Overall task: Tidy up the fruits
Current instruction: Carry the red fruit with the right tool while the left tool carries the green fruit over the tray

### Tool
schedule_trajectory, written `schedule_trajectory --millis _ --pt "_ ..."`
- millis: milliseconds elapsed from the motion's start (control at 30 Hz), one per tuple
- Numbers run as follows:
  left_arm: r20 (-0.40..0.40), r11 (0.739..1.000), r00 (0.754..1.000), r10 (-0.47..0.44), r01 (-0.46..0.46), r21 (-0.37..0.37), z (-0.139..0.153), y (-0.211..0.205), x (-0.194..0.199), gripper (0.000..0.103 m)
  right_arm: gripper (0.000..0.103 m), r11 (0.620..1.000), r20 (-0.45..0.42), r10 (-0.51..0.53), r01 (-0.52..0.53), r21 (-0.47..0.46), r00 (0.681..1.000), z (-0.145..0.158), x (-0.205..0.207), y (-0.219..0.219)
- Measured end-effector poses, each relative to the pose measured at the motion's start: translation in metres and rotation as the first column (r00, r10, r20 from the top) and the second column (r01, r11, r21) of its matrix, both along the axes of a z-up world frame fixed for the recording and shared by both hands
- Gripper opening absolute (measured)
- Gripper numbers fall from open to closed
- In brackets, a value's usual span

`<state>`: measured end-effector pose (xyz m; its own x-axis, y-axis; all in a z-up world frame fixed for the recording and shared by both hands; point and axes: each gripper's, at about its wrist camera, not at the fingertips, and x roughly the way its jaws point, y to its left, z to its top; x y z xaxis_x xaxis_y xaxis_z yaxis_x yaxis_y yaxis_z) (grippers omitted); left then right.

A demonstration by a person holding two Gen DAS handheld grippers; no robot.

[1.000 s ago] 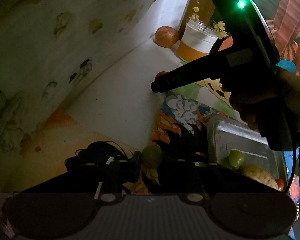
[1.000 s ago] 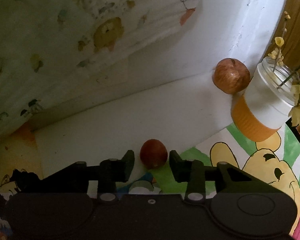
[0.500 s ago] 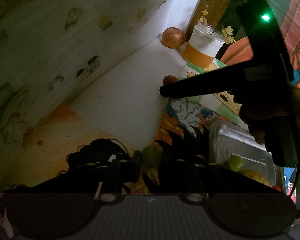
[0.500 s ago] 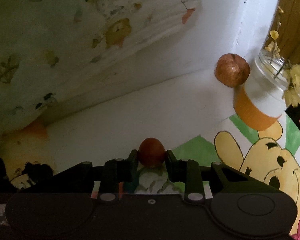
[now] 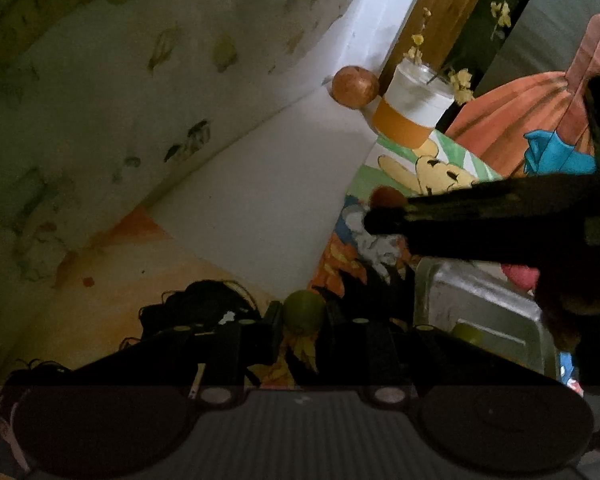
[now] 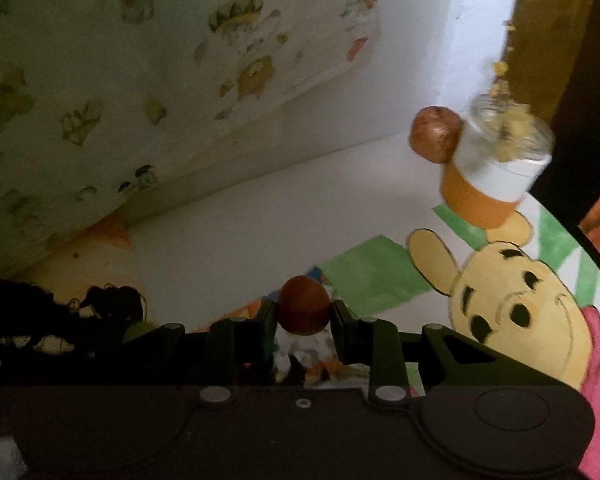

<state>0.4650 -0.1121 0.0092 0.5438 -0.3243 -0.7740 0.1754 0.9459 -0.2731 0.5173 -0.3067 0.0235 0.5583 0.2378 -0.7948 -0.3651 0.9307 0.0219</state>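
Note:
My left gripper point(image 5: 303, 316) is shut on a small green fruit point(image 5: 304, 311), held above the cartoon-print cloth. A metal tray point(image 5: 452, 288) lies just to its right with another green fruit point(image 5: 469, 334) in it. My right gripper point(image 6: 304, 314) is shut on a small red fruit point(image 6: 303, 309), lifted over the cloth; in the left wrist view it shows as a dark bar with that red fruit point(image 5: 387, 197) at its tip. A larger red apple point(image 5: 355, 87) point(image 6: 436, 139) rests in the far corner against the wall.
A white cup with an orange band point(image 5: 410, 114) point(image 6: 488, 184) holding yellow flowers stands beside the apple. Printed walls close in on the left and back. A dark tangle point(image 5: 204, 304) lies on the surface at lower left. A person's hand point(image 5: 568, 304) holds the right gripper.
The right gripper closed on the red fruit, lifted it off the surface and carried it toward the tray side. The left gripper stayed put with the green fruit.

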Motion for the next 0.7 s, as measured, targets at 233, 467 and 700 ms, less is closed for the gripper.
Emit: schedule_trajectory --millis 233,467,700 --pt "0.043 1.000 0.999 -0.023 0.024 -0.011 0.014 -0.012 0.000 0.024 0.031 0.996 0.039 -0.090 0.090 0.016 0.995 0.018 -0.036 -0.031" --pt "0.078 0.996 0.993 -0.089 0.091 -0.012 0.025 -0.037 -0.007 0.024 0.031 0.983 0.069 -0.183 0.182 0.025 0.981 0.031 -0.077 -0.063" --pt "0.091 0.988 0.984 -0.155 0.157 -0.009 0.031 -0.063 -0.020 0.024 0.031 0.969 0.090 -0.248 0.245 0.038 0.965 0.039 -0.116 -0.079"
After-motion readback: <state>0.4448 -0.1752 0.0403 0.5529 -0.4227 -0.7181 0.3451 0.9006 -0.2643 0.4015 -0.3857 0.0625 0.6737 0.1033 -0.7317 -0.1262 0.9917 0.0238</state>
